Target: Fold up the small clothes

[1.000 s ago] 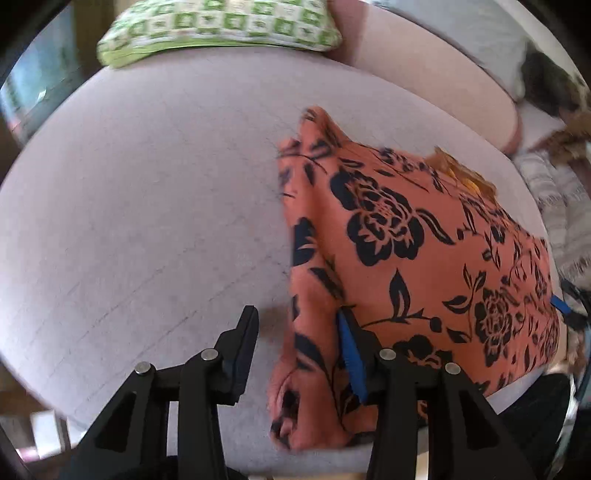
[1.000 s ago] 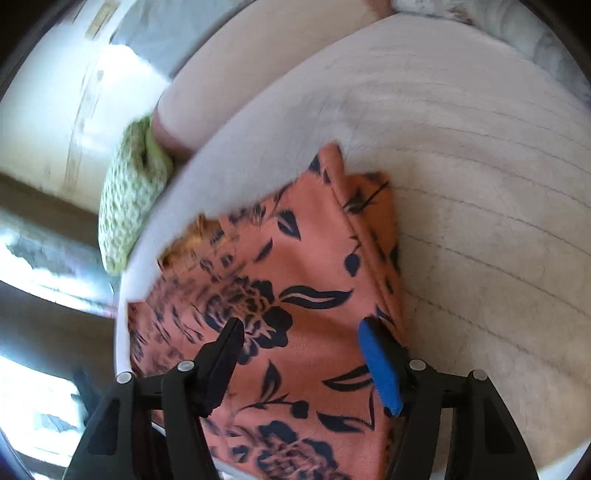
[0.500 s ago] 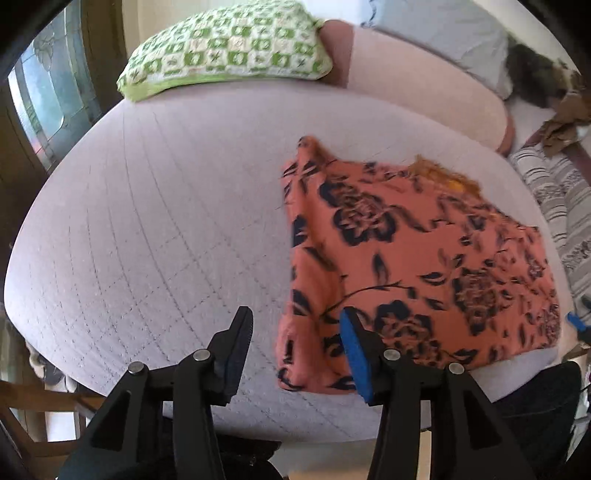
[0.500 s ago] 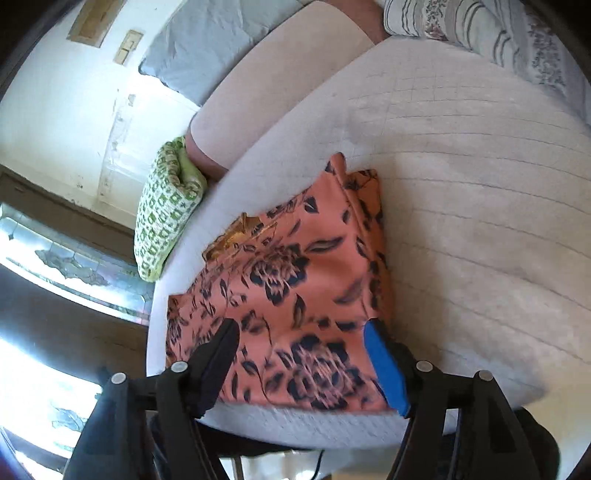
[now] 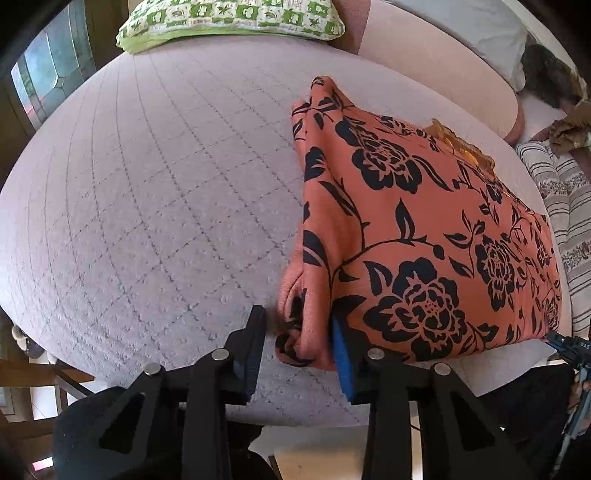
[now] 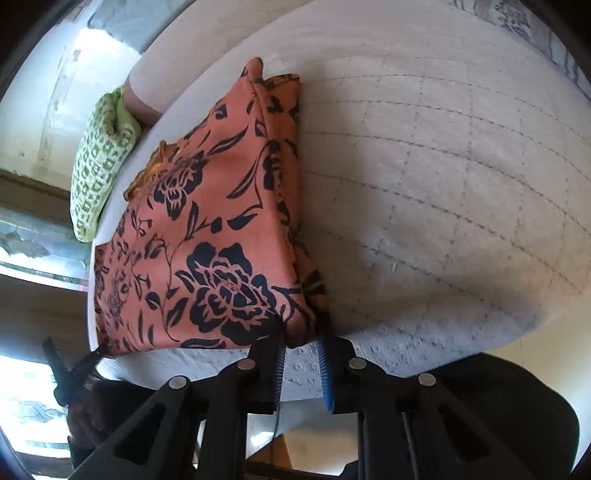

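Observation:
An orange garment with black flowers (image 5: 406, 229) lies folded on a pale quilted cushion (image 5: 155, 192). My left gripper (image 5: 295, 343) has its jaws apart around the garment's near left corner, without pinching it. In the right wrist view the same garment (image 6: 221, 229) lies to the left, and my right gripper (image 6: 301, 350) has its jaws narrowed on the near right corner, cloth between the pads. A yellow-orange trim (image 5: 461, 144) shows at the garment's far edge.
A green checked pillow (image 5: 229, 16) lies at the cushion's far edge, also in the right wrist view (image 6: 99, 166). A pink bolster (image 5: 436, 62) runs behind. Striped cloth (image 5: 565, 206) lies at the right. The cushion's front edge drops off just before both grippers.
Both grippers dropped back to the garment's near corners. The right jaws closed from wide open onto the right corner. The left jaws narrowed slightly around the left corner.

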`<state>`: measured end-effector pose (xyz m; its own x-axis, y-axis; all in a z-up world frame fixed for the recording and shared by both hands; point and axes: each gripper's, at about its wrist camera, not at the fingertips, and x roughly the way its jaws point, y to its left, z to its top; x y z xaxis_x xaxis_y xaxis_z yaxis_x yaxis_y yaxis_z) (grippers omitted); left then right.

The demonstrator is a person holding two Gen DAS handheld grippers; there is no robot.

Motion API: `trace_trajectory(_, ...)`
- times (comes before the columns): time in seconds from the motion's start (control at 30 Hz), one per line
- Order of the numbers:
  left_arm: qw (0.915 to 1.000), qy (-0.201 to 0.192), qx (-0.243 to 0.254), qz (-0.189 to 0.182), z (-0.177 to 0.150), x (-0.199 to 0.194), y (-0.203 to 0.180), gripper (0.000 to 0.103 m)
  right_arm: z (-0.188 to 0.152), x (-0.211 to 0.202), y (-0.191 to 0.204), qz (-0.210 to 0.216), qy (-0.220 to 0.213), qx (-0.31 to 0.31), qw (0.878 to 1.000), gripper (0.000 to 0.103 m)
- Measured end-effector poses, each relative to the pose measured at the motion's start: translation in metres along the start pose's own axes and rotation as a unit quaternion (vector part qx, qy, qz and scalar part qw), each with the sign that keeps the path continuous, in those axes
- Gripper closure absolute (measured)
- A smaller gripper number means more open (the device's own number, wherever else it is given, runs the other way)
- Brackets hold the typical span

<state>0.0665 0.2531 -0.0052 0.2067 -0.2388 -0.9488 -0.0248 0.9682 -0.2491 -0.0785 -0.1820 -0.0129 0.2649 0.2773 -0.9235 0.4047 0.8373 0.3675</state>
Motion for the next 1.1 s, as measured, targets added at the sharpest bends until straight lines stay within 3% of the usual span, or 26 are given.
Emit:
trace_trajectory(0.07,0.9999,0.009,0.009,-0.007,0.006,-0.009,0.002,0.067,0.003,-0.004,0.012,0.012,0.001,-0.014,1.0,0.082)
trace_trajectory(0.1,0.9997,-0.004,0.01,-0.02,0.012,-0.02,0.0,0.067,0.006,-0.011,0.015,0.017,0.001,-0.019,1.0,0.077)
trace_trajectory(0.17,0.9981,-0.05,0.015,-0.033,0.03,-0.033,-0.011,0.051,0.017,-0.03,0.022,0.011,-0.017,-0.033,0.999,0.042)
trace_trajectory(0.2,0.9967,-0.072,0.017,-0.034,0.041,-0.042,-0.011,0.035,0.027,-0.045,0.025,0.009,-0.047,-0.034,0.998,0.023)
trace_trajectory(0.23,0.9942,-0.098,0.023,-0.038,0.056,-0.048,-0.012,0.033,0.038,-0.053,0.027,0.006,-0.069,-0.034,0.997,0.023)
trace_trajectory(0.3,0.9917,-0.114,0.033,-0.051,0.08,-0.044,-0.014,0.033,0.071,-0.061,0.039,0.011,-0.105,-0.052,0.993,0.023)
trace_trajectory(0.37,0.9916,-0.099,0.037,-0.075,0.109,-0.025,-0.015,0.033,0.104,-0.051,0.051,0.017,-0.119,-0.074,0.99,0.023)
trace_trajectory(0.47,0.9947,-0.067,0.02,-0.075,0.144,0.012,-0.015,0.034,0.149,-0.014,0.064,0.016,-0.106,-0.076,0.991,0.023)
trace_trajectory(0.53,0.9957,-0.056,0.018,-0.071,0.161,0.03,-0.019,0.049,0.167,0.011,0.07,0.008,-0.084,-0.079,0.993,0.026)
trace_trajectory(0.57,0.9955,-0.058,0.023,-0.071,0.166,0.034,-0.021,0.051,0.174,0.023,0.07,0.001,-0.078,-0.079,0.994,0.031)
trace_trajectory(0.6,0.9956,-0.056,0.028,-0.069,0.168,0.035,-0.022,0.054,0.177,0.029,0.07,0.005,-0.073,-0.076,0.994,0.048)
trace_trajectory(0.63,0.9959,-0.051,0.037,-0.065,0.171,0.04,-0.024,0.068,0.18,0.035,0.068,0.01,-0.067,-0.071,0.995,0.069)
trace_trajectory(0.67,0.9963,-0.046,0.045,-0.056,0.173,0.044,-0.026,0.076,0.182,0.039,0.068,0.001,-0.065,-0.072,0.995,0.071)
trace_trajectory(0.7,0.9966,-0.046,0.047,-0.05,0.175,0.046,-0.028,0.094,0.182,0.041,0.067,-0.004,-0.064,-0.075,0.995,0.077)
trace_trajectory(0.73,0.9968,-0.047,0.048,-0.044,0.175,0.046,-0.027,0.097,0.181,0.043,0.068,-0.011,-0.064,-0.082,0.995,0.087)
trace_trajectory(0.8,0.9964,-0.07,0.042,-0.024,0.173,0.042,-0.022,0.098,0.178,0.041,0.076,-0.03,-0.074,-0.104,0.991,0.094)
trace_trajectory(0.9,0.9977,-0.058,0.035,-0.002,0.168,0.059,-0.013,0.098,0.179,0.054,0.073,-0.102,-0.077,-0.122,0.984,0.095)
trace_trajectory(1.0,0.9968,-0.072,0.029,-0.02,0.164,0.056,-0.013,0.097,0.18,0.054,0.063,-0.067,-0.095,-0.091,0.989,0.095)
trace_trajectory(1.1,0.9963,-0.065,0.056,-0.002,0.162,0.055,-0.02,0.092,0.176,0.05,0.065,-0.069,-0.099,-0.09,0.989,0.094)
